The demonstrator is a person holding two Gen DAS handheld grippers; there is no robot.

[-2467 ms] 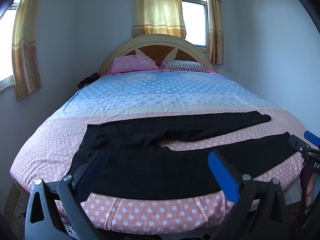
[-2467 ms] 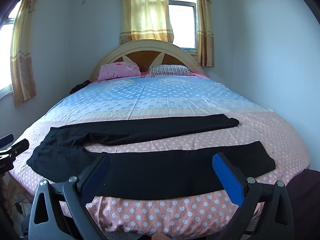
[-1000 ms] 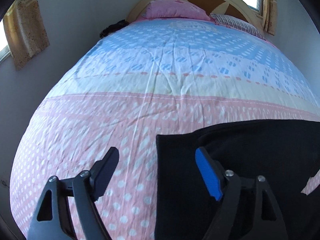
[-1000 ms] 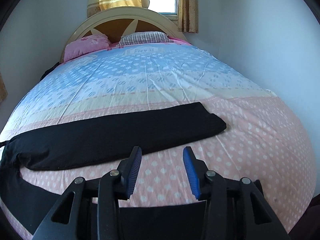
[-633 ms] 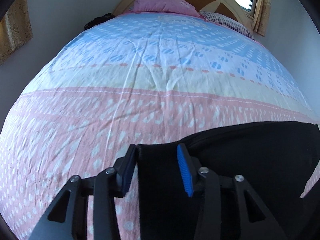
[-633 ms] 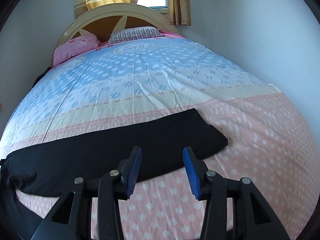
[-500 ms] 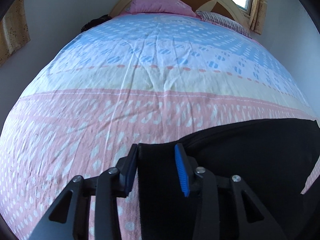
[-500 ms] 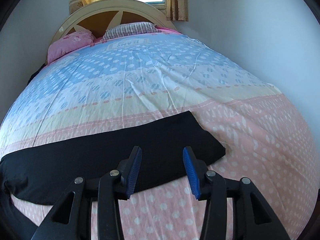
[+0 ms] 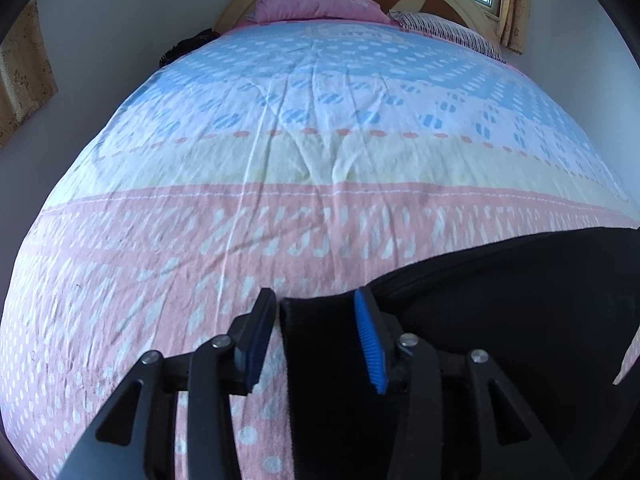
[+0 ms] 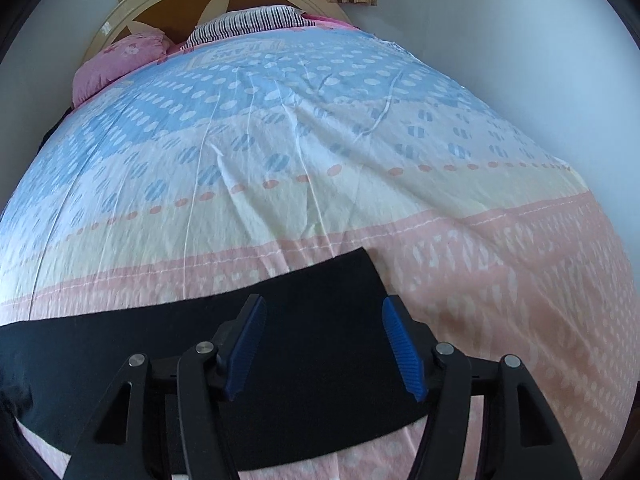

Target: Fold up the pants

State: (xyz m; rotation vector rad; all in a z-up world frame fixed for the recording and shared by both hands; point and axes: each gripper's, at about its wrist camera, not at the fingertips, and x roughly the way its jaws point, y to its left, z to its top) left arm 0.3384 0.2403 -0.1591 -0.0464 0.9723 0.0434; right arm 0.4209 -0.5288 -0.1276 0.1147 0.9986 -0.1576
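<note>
Black pants lie flat across the near end of the bed. In the left wrist view the waistband end of the pants [image 9: 500, 300] fills the lower right, and my left gripper [image 9: 316, 328] straddles its left corner with the jaws partly closed and a gap still showing. In the right wrist view the far pant leg [image 10: 200, 344] runs left to right, its cuff ending near the centre. My right gripper [image 10: 322, 340] hovers over that cuff with its blue-padded jaws open.
The bedsheet [image 9: 320, 140] is pink with white dots near me, then cream, then blue. A pink pillow [image 9: 316, 2] and a striped pillow [image 10: 248, 20] lie at the wooden headboard [image 10: 188, 4]. Walls close in on both sides of the bed.
My left gripper has narrowed around the waistband corner. My right gripper has moved forward over the far leg's cuff and opened wider.
</note>
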